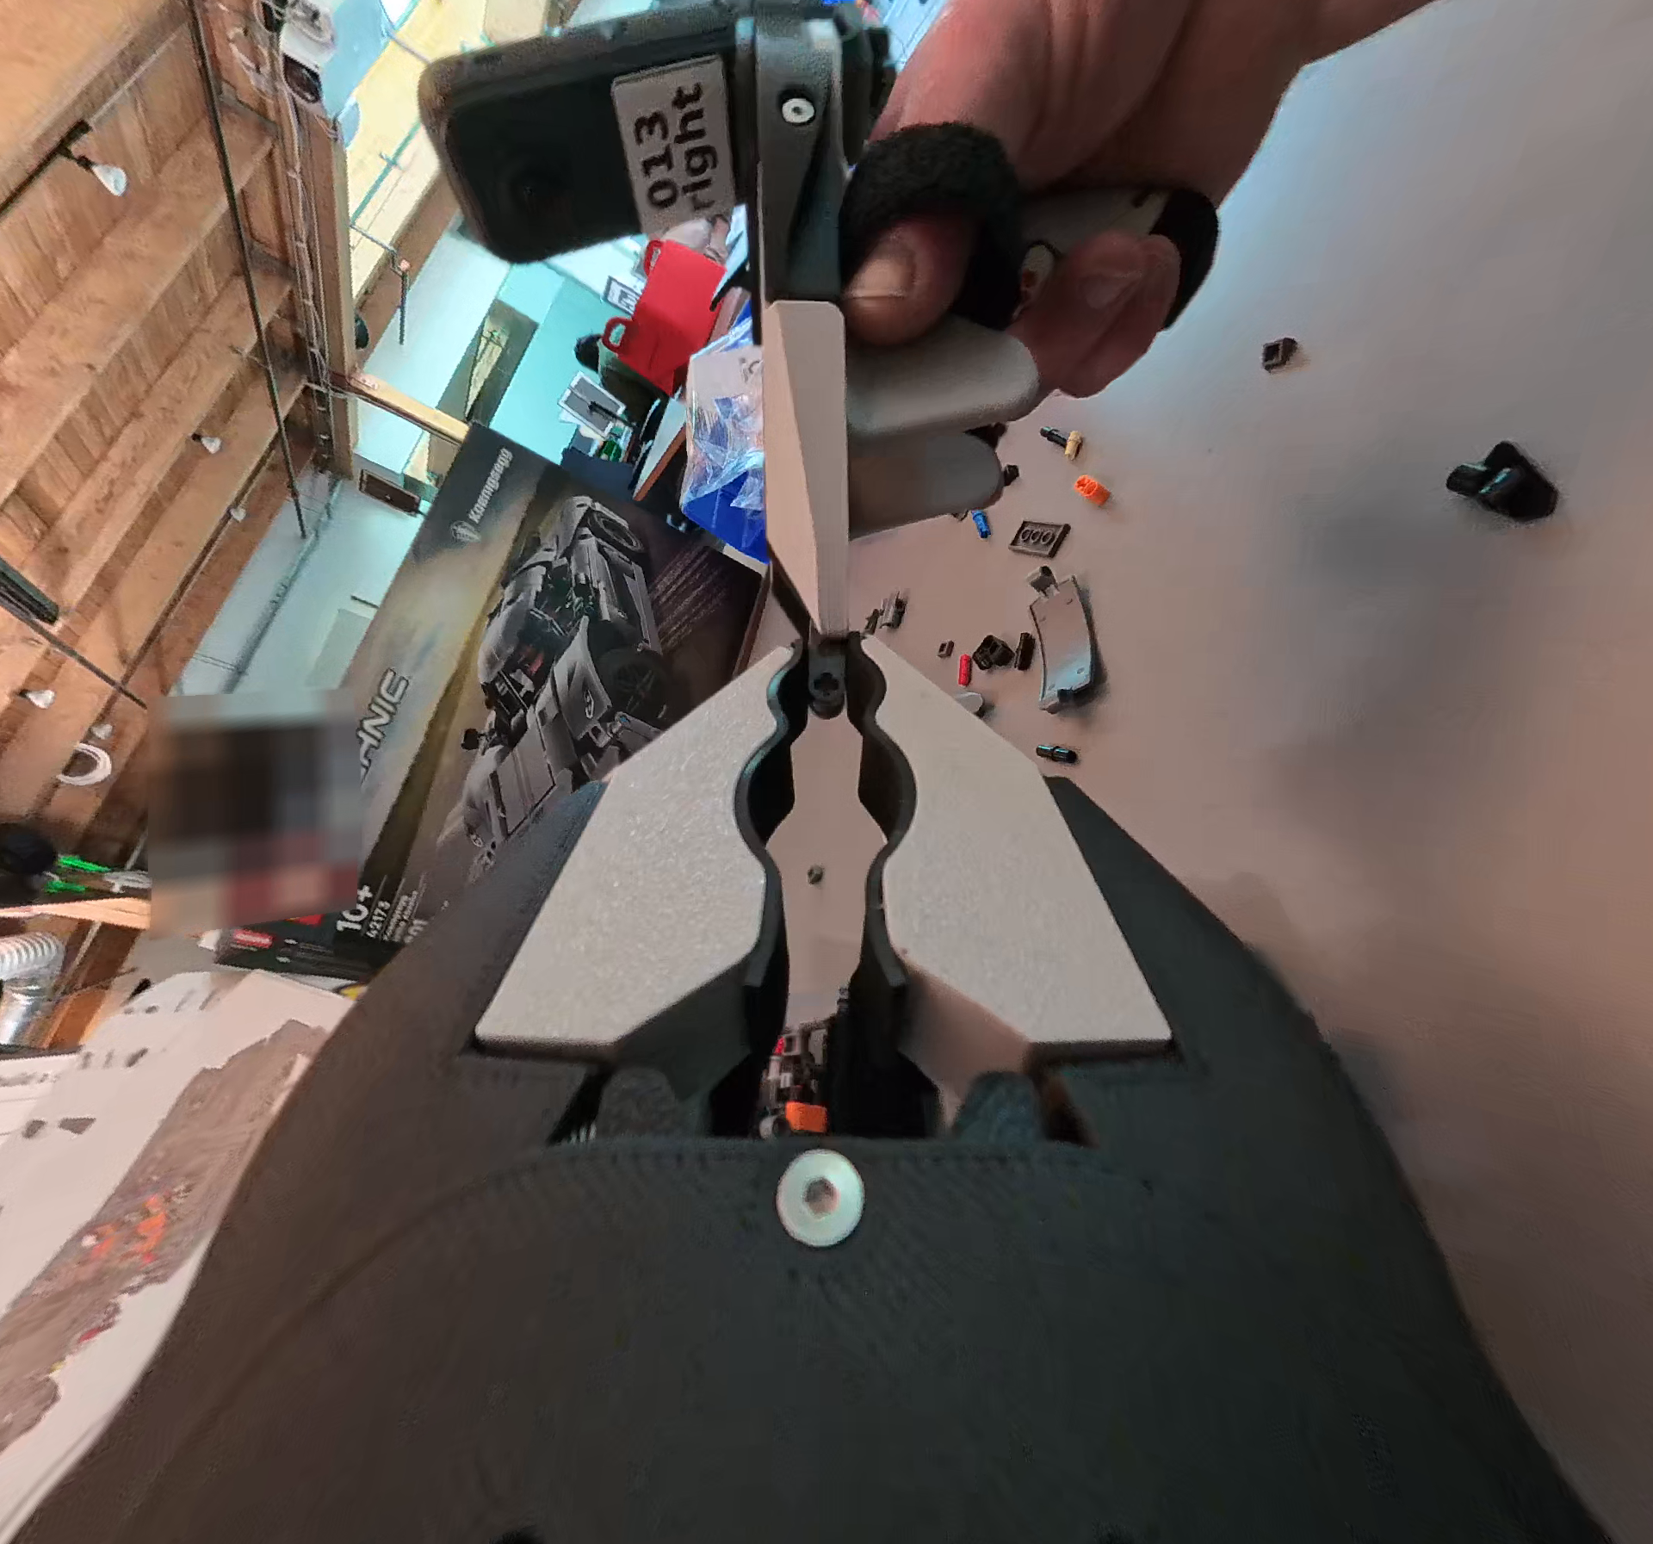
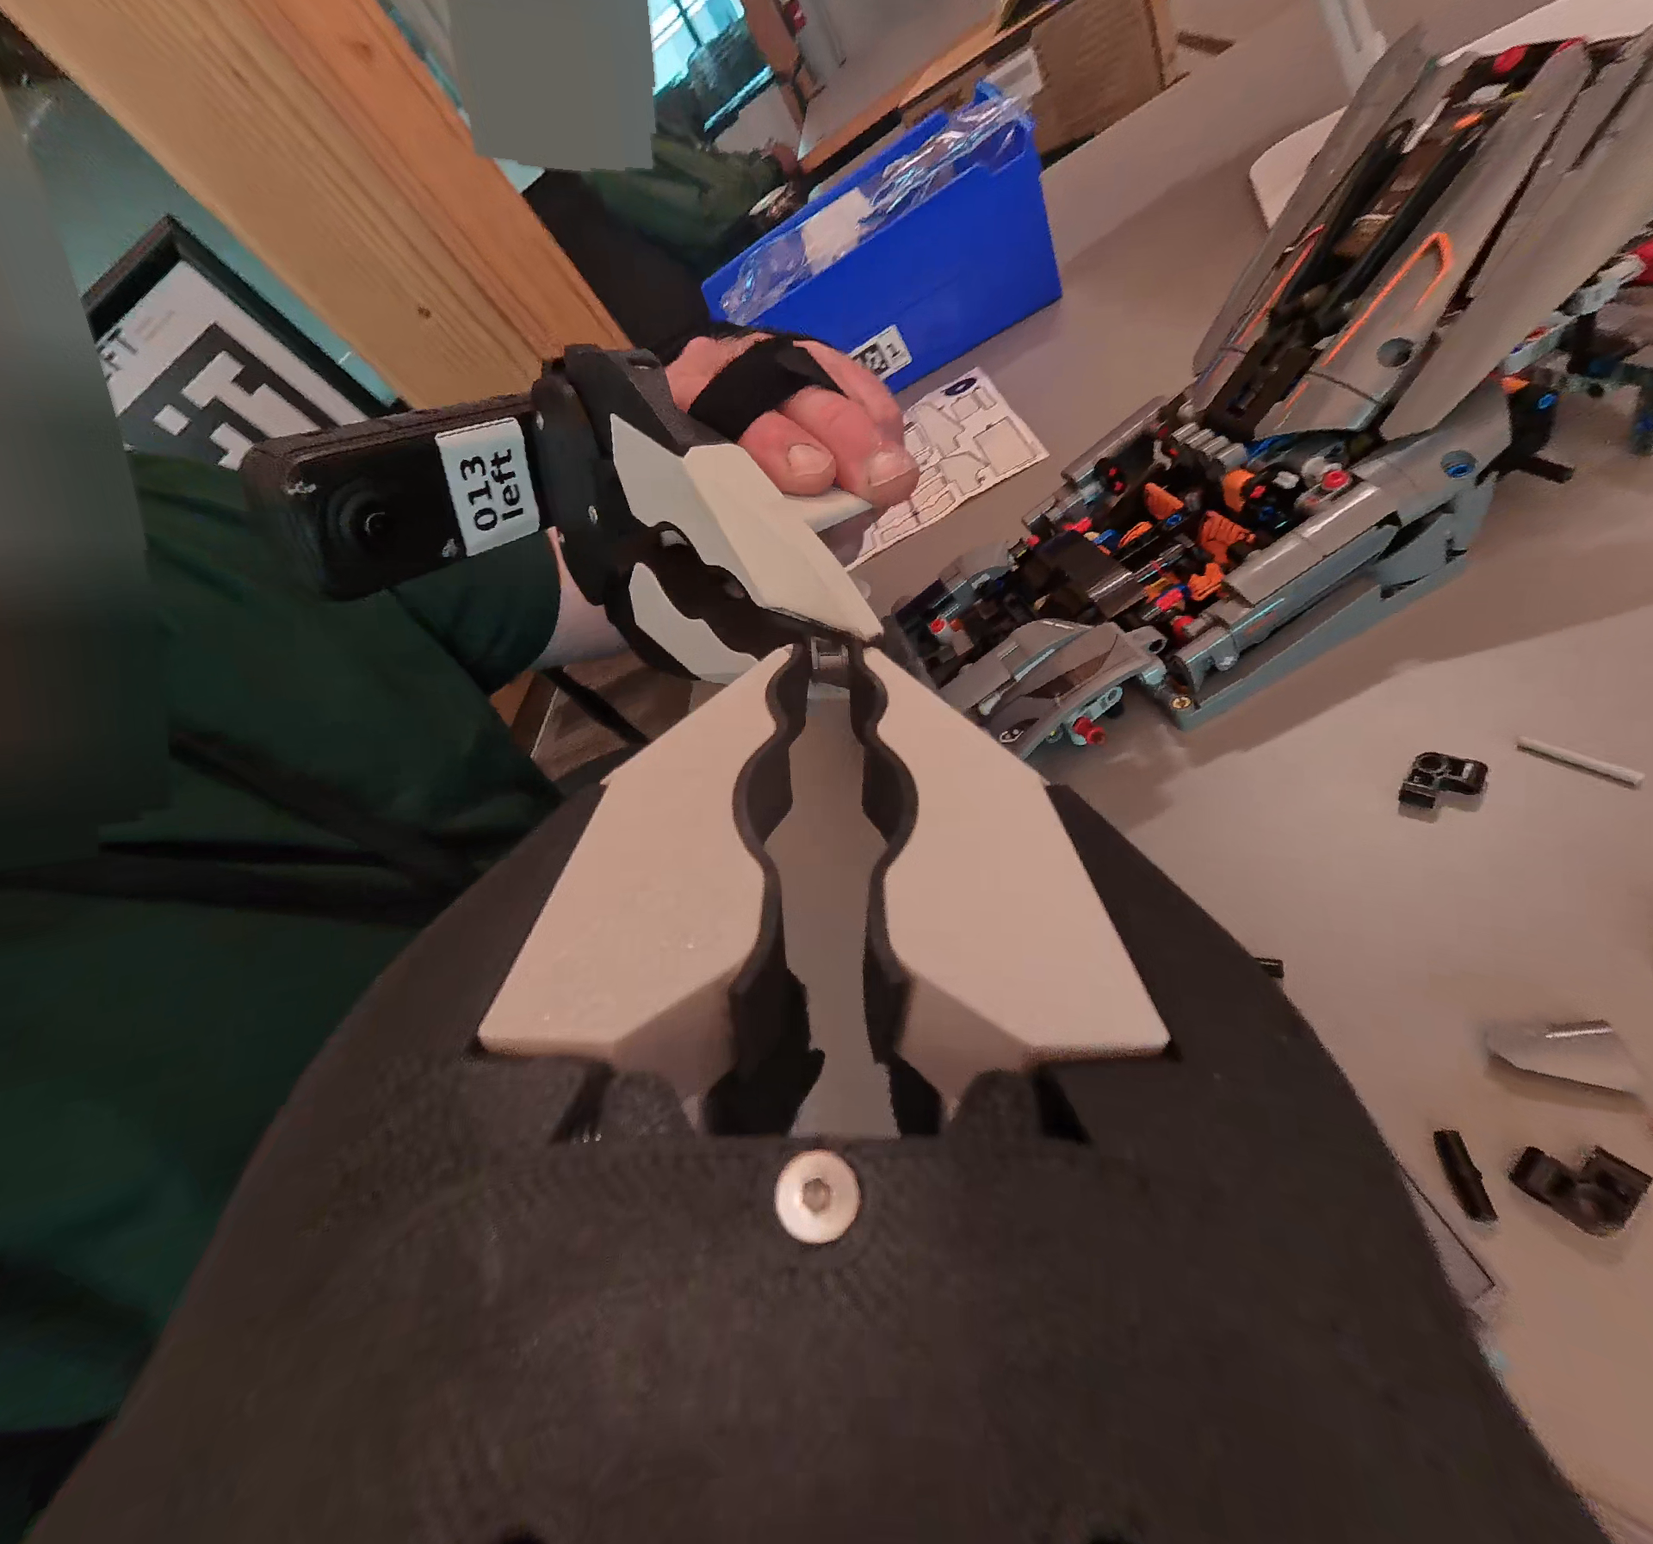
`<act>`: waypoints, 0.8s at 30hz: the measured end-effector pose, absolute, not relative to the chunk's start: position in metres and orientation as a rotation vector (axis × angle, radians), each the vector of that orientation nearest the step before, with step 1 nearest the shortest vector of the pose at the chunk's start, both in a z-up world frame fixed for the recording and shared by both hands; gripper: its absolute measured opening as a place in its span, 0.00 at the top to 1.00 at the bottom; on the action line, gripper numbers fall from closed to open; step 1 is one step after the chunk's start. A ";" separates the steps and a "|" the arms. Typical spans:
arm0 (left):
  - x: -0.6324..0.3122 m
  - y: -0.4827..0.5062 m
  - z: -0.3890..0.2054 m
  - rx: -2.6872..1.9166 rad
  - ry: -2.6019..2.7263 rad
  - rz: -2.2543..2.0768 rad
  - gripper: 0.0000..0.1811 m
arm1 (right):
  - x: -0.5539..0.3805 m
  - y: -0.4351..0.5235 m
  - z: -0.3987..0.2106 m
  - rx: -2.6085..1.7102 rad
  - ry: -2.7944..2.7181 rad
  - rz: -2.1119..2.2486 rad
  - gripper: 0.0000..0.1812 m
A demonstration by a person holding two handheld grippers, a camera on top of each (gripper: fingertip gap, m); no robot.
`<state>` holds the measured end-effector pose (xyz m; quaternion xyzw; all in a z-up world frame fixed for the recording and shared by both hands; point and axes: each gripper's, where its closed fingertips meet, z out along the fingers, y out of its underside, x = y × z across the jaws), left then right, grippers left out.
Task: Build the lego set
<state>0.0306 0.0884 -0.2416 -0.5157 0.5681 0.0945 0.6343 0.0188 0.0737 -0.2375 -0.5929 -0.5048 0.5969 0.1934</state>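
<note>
A small black connector piece [image 1: 827, 685] is held in the air above the grey table [image 1: 1386, 785], pinched between both grippers. My left gripper [image 1: 827, 662] is shut on it from below in the left wrist view. My right gripper [image 1: 825, 626] comes down from above, shut, with its tips meeting the same piece. In the right wrist view the piece [image 2: 827, 662] sits between my right gripper's tips [image 2: 827, 651], and my left gripper [image 2: 863, 629] reaches in from the left. The partly built grey and orange car model [image 2: 1297, 517] stands on the table to the right with its rear lid raised.
Loose parts lie on the table: a grey curved panel [image 1: 1064, 642], an orange piece [image 1: 1091, 490], black pieces [image 1: 1503, 481] [image 2: 1440, 781] [image 2: 1579, 1188]. A blue bin of bags [image 2: 939, 275], a sticker sheet [image 2: 966, 445], the set's box [image 1: 555, 651] and an open booklet [image 1: 134, 1188] are nearby. Left and right tips are no more than a few centimetres apart.
</note>
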 end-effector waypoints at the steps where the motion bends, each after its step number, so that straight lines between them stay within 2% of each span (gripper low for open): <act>1: 0.029 0.090 -0.242 -1.198 1.288 0.197 0.97 | 0.018 0.076 -0.237 -1.667 -1.385 1.659 0.95; 6: 0.026 0.091 -0.239 -1.254 1.249 0.088 0.97 | 0.025 0.090 -0.234 -1.637 -1.297 1.484 0.92; 8: 0.029 0.089 -0.239 -1.276 1.250 0.022 0.97 | 0.028 0.087 -0.230 -1.583 -1.331 1.391 0.89; 13: 0.038 0.078 -0.239 -1.285 1.271 -0.151 0.97 | 0.030 0.076 -0.238 -1.516 -1.505 1.138 0.89; 24: 0.063 0.048 -0.268 -1.314 1.496 -0.244 0.97 | 0.051 0.044 -0.261 -1.524 -1.628 1.080 0.98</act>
